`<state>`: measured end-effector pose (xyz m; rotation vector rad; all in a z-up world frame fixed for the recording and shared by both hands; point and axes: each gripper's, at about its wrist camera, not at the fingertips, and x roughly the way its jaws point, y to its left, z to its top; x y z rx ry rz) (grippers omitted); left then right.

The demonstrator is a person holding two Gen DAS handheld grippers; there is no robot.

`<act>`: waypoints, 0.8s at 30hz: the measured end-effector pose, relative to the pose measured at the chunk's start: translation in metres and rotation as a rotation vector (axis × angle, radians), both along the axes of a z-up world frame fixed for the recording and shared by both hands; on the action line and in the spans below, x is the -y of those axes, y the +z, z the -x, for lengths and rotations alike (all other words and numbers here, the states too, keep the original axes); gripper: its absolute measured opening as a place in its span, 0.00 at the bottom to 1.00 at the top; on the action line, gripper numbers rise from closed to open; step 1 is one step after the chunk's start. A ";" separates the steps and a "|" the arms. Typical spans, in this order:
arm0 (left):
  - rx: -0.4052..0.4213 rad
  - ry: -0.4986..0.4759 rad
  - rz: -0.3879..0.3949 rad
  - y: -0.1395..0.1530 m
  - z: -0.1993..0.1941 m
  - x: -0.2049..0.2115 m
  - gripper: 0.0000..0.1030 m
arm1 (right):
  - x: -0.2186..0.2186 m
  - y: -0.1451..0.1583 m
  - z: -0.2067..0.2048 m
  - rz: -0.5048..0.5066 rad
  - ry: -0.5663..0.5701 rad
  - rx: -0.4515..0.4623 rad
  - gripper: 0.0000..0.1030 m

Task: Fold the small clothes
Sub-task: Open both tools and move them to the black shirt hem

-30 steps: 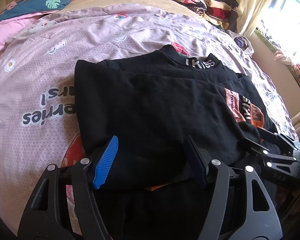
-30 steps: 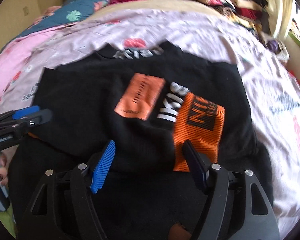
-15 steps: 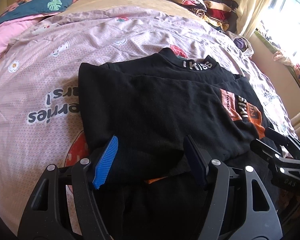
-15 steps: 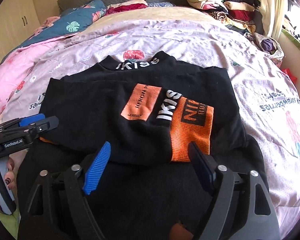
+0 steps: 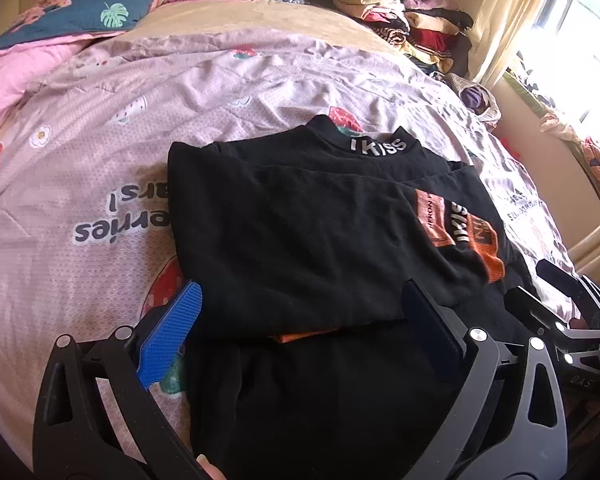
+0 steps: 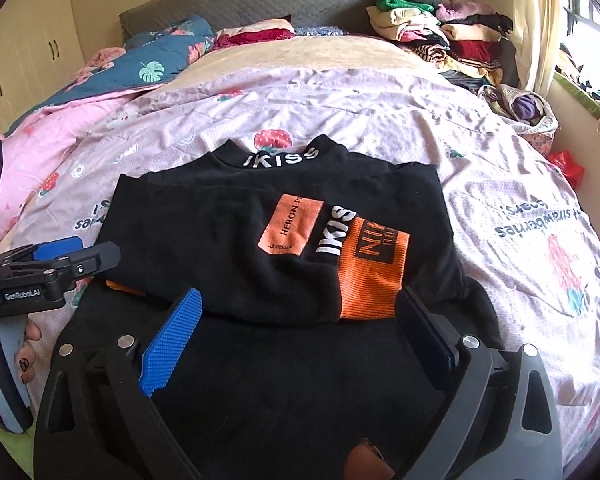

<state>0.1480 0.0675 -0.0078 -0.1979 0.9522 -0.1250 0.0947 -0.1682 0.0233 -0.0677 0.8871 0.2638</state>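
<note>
Both grippers have let go of the folded edge they pinched a second ago, and their jaws are opening. The left gripper [image 5: 300, 332] now stands wide above the near hem of the black sweatshirt [image 5: 300, 232], with cloth showing between the jaws but neither pad pressing on it. The right gripper [image 6: 300, 332] is likewise spread, and its blue pad [image 6: 172, 340] is clear of the fabric; whether its dark pad brushes the orange cuff [image 6: 368, 280] is hard to judge from this angle.

The sweatshirt lies flat on the pink strawberry-print bedspread [image 6: 500, 184], collar away from the cameras with white "IKISS" lettering [image 6: 280, 158] across it. One sleeve is folded across the chest, so the orange cuff and a pale orange label [image 6: 290, 224] sit on top, right of the sweatshirt's middle. Nearer than the folded part, more black cloth spreads towards the cameras beneath both grippers.

Beyond the collar, a beige sheet [image 6: 300, 56] leads to a grey quilted headboard [image 6: 240, 0]. Far right of the sweatshirt, a stack of folded clothes [image 6: 440, 36] sits by the curtain. Far left, a blue leaf-print quilt [image 6: 156, 60] is bunched up. In the right wrist view a hand [image 6: 24, 344] with dark nails holds the left gripper's handle, left of the sweatshirt's near corner.
</note>
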 end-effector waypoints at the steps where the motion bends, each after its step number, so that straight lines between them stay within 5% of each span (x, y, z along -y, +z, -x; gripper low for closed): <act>1: 0.005 0.000 -0.003 0.003 0.003 0.000 0.91 | 0.000 0.002 0.002 0.000 0.000 0.003 0.94; 24: 0.044 -0.024 -0.047 0.027 0.054 0.004 0.91 | 0.009 0.035 0.061 0.061 0.012 0.067 0.94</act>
